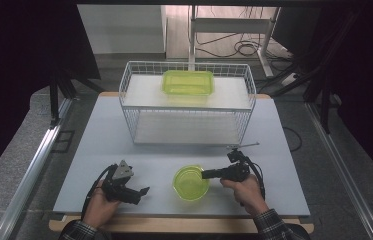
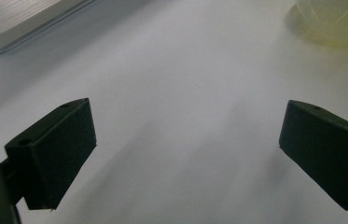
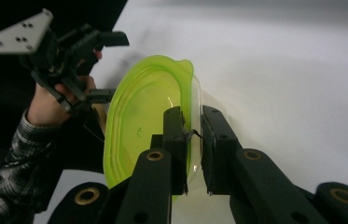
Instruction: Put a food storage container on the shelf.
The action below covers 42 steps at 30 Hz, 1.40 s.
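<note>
While right gripper [image 3: 192, 135] pinches green bowl [image 3: 148, 116] rim, left gripper [image 2: 185, 154] fingers spread.

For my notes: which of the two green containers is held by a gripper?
The round green bowl at the table's front; right gripper pinches its rim. The rectangular one rests on the wire rack.

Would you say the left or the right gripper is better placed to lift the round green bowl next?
Right. The right gripper is already clamped on the green bowl rim, while the left gripper hangs open over bare table.
</note>
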Motion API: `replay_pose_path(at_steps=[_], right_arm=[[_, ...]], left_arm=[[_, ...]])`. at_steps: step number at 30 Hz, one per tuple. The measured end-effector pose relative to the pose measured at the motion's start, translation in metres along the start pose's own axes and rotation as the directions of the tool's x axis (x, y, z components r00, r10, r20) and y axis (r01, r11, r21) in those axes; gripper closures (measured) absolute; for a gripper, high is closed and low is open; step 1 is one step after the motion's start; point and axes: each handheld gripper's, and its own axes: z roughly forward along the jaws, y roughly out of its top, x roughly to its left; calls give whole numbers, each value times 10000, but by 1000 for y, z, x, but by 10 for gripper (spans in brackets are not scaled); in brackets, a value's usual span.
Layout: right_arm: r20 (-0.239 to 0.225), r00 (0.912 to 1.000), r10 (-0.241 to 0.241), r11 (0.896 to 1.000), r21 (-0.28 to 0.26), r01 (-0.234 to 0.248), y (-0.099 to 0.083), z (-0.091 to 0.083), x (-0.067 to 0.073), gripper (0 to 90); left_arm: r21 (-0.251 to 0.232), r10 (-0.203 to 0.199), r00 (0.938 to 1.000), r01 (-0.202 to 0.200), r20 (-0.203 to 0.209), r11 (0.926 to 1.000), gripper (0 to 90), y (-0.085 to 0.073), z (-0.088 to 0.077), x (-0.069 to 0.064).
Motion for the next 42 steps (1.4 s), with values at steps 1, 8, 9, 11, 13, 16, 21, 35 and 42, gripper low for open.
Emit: replay_pose_path(at_steps=[1,8,9,11,13,16,21,35,42], right_arm=[[0,10000,0,10000,0,0,0,0,0,814],[-100,9999,38,9987,-512,-43,4,-12,2,813],[-135,9999,65,9982,-603,-73,5,-14,2,813],[-175,9998,79,9973,-723,-91,7,-16,3,814],[-203,9997,116,9964,-836,-132,9,-19,4,814],[-244,9997,76,9950,-994,-100,13,-22,5,813],[-271,9996,10,9925,-1223,-43,19,-29,9,814],[-459,9989,-46,9823,-1875,-41,36,-44,16,814],[-449,9987,-251,9740,-2260,143,47,-54,24,814]], left_arm=[[0,0,10000,0,0,10000,37,0,0,0],[-12,-86,10000,86,-4,10000,38,1,-2,1],[-1,-138,9999,138,-9,9999,39,1,-2,1],[25,-176,9998,176,-2,9998,40,1,-2,1],[16,-192,9998,192,-10,9998,40,1,-2,2],[25,-191,9998,191,-6,9998,40,1,-2,2],[58,-169,9999,169,1,9998,40,1,-2,2],[85,-151,9999,151,-1,9998,41,0,-2,2],[94,-147,9999,147,7,9998,41,0,-2,1]])
